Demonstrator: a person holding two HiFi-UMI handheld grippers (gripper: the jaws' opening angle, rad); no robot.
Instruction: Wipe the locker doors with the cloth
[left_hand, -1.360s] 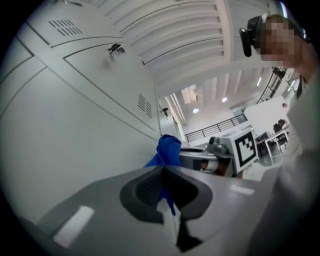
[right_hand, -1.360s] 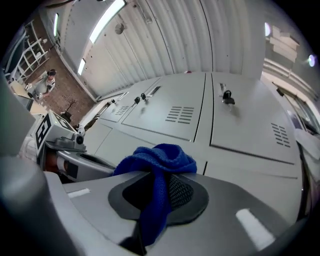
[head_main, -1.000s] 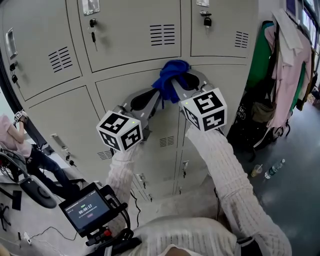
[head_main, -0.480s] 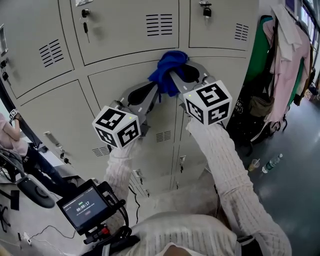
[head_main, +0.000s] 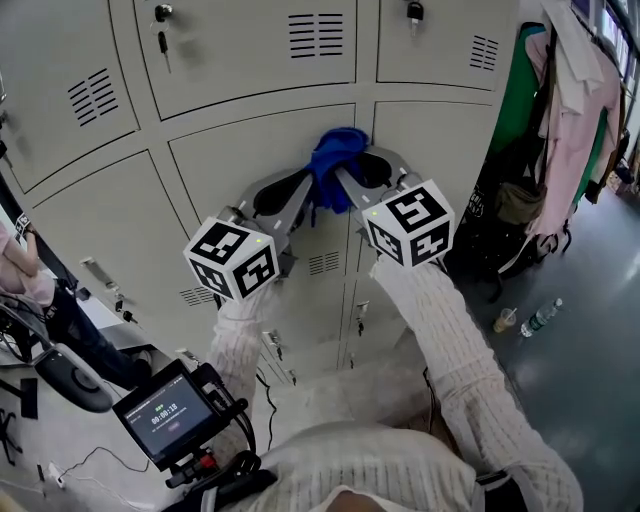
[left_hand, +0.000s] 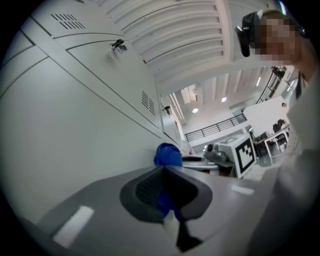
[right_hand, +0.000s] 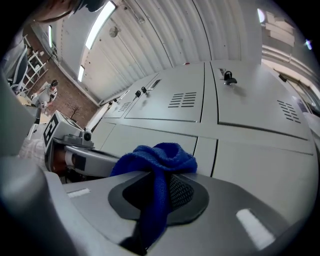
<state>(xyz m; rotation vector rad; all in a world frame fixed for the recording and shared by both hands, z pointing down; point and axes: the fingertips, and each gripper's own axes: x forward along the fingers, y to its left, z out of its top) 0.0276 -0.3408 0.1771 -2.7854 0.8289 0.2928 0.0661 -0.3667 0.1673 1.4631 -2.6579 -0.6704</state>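
Two sets of jaws are clamped on the one blue cloth (right_hand: 161, 156). The right gripper (right_hand: 152, 202) pinches a hanging fold between its dark pads, and the left gripper (left_hand: 166, 199) bites a thinner strip of it; neither shows any gap. The bunched rest of the cloth bulges past the tips at twelve o'clock. It sits against the locker door (head_main: 240, 165) of the middle row, touching or nearly so, just beside the vertical seam (head_main: 363, 115) that parts it from the door at its three o'clock.

Progress is hard to read, since no streak or damp mark shows on the grey paint. By my reckoning the wiping is under way on this one door. The doors at twelve, nine and six o'clock look left to do, as far as can be judged.

Room for sweeping lies open toward nine o'clock across the flat panel. At six o'clock the vent slots (head_main: 324, 263) could catch the fabric. At twelve the door's upper edge comes first, then a padlock (head_main: 413, 12) and hanging keys (head_main: 161, 40). Hung clothes (head_main: 570, 120) crowd the three o'clock side past the last column.
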